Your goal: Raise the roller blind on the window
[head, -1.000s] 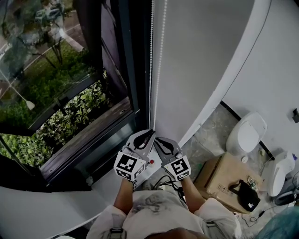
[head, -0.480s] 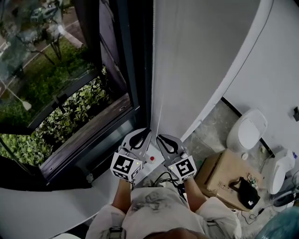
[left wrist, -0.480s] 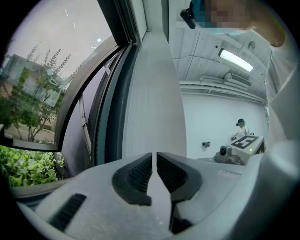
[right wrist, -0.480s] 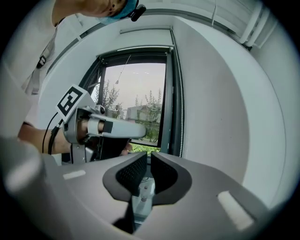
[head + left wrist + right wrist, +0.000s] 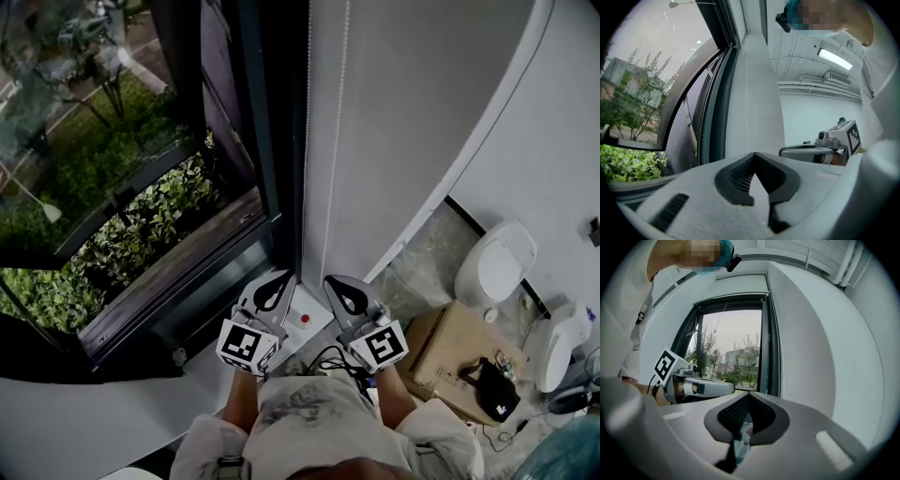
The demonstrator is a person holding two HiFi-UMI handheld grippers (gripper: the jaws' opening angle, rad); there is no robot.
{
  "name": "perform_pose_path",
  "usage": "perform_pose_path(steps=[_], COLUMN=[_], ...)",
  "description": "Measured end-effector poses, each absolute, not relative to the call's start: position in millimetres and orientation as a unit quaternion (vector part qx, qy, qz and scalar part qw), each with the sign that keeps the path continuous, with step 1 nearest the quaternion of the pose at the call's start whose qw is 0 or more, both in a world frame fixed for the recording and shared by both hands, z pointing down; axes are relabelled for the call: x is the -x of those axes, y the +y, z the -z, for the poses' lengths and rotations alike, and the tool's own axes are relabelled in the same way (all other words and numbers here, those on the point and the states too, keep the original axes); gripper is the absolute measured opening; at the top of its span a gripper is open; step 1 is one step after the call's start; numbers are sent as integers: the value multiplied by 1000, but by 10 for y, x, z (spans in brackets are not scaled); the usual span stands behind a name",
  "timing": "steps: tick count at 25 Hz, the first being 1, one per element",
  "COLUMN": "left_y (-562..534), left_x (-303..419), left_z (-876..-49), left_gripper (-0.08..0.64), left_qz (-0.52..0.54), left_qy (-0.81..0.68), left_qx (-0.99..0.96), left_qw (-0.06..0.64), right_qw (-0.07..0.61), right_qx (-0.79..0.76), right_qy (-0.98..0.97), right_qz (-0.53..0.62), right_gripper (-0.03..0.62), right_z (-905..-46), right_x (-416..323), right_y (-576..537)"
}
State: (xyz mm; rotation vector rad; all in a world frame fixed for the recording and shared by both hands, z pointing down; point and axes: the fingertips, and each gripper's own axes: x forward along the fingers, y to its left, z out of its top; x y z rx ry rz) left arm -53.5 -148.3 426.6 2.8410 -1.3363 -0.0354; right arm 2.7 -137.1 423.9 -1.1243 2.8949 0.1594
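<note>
Window glass [image 5: 112,187] looks uncovered, so your blind seems nearly raised; left gripper [image 5: 281,277] has just clenched its jaws, right gripper [image 5: 333,280] clenched too, both empty

Two grippers are counted at the near centre: the left gripper [image 5: 277,278] and the right gripper [image 5: 331,281]. Each bears one marker cube [image 5: 246,345] (two cubes in all). There is one window [image 5: 141,187] at the far left, and two strands of bead chain [image 5: 307,141] hang just right of it. One red button [image 5: 305,319] shows between the grippers. At the right are one cardboard box [image 5: 436,361], one black bag [image 5: 495,394] on it, and two white rounded units [image 5: 495,265].
</note>
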Motion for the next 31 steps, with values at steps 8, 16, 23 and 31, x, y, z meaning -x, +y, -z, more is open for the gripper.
perform_pose_path(steps=[8,16,23,31], left_y=[-1378,-1386,-1391,-1394], left_x=[570,553,551,564], left_z=[-4432,-4459,-4469,-4450], left_gripper=[6,6,6,6], left_qz=[12,11,15,14], left_qy=[-431,-431,-434,-439], left_qx=[-902,-902,-901,-898], left_qw=[10,12,13,13], right_qw=[6,2,1,17], right_qx=[369,370,369,367], right_qy=[929,929,929,929], right_qz=[-24,-21,-22,-37], right_gripper=[6,6,6,6], right_z=[-4413,-4435,-4440,-4355], right_x=[-110,-116,-111,-97], right_y=[-1327,-1340,-1339,-1341])
